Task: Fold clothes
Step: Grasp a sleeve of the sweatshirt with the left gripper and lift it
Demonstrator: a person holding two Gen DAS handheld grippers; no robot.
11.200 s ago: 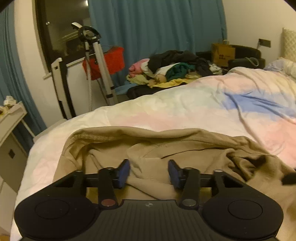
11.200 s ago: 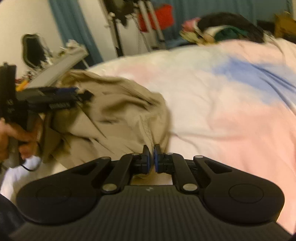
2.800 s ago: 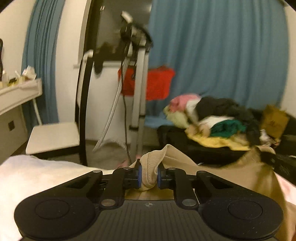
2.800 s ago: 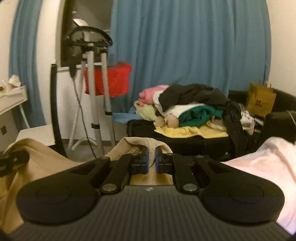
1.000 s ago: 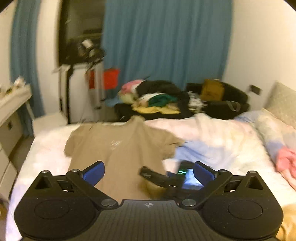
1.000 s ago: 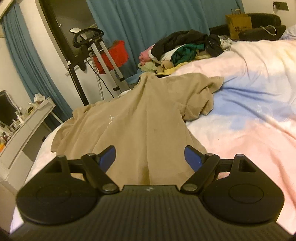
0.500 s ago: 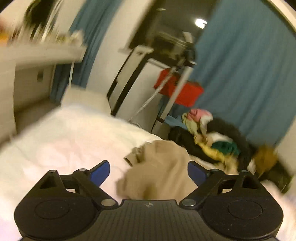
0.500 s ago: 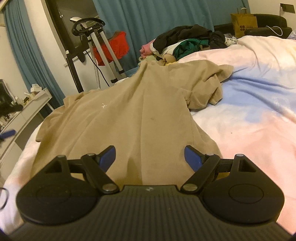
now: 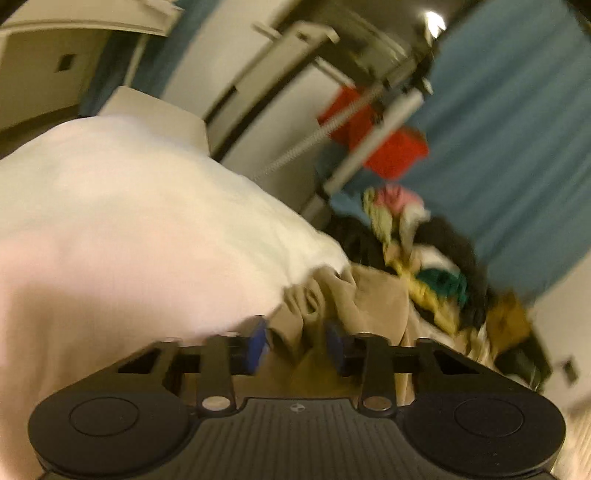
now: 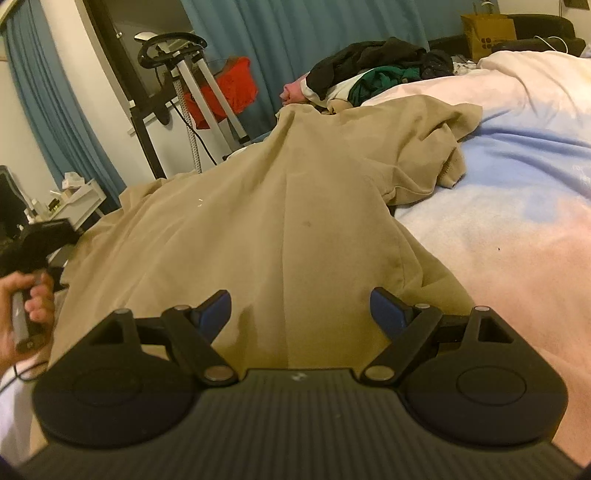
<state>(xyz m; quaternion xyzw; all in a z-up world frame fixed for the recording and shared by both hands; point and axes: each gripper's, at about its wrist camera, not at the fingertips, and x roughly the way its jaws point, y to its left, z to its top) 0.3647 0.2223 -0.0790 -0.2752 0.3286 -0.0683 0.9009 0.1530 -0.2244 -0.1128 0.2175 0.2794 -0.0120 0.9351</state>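
Tan T-shirt (image 10: 280,221): one item, spread front-up across the bed, hem toward the right tool, collar end toward the foot of the bed. Right-hand sleeve bunched and folded over on itself beside the blue patch of the duvet. Left-hand sleeve crumpled at the bed's edge.

Duvet (image 10: 517,206): pastel, pink, white and pale blue; covers the bed under the shirt.

Right tool (image 10: 300,306): fingers spread wide, released, nothing between them. It hovers low over the shirt's hem; whether it touches the cloth cannot be told.

Left tool (image 9: 295,341): view blurred and tilted. Blue pads (image 9: 256,341) part-way apart with crumpled sleeve fabric (image 9: 332,295) lying between them; they do not look pressed on the cloth. In the right wrist view a hand (image 10: 26,314) grips this tool's handle at the shirt's left edge.

Clothes heap (image 10: 369,70): black, green, white, pink and yellow garments piled beyond the foot of the bed.

Garment steamer stand (image 10: 192,81): upright, a red item hanging behind it.

Blue curtain (image 10: 295,33): along the far wall.

Brown paper bag (image 10: 487,33): far right, behind the heap.
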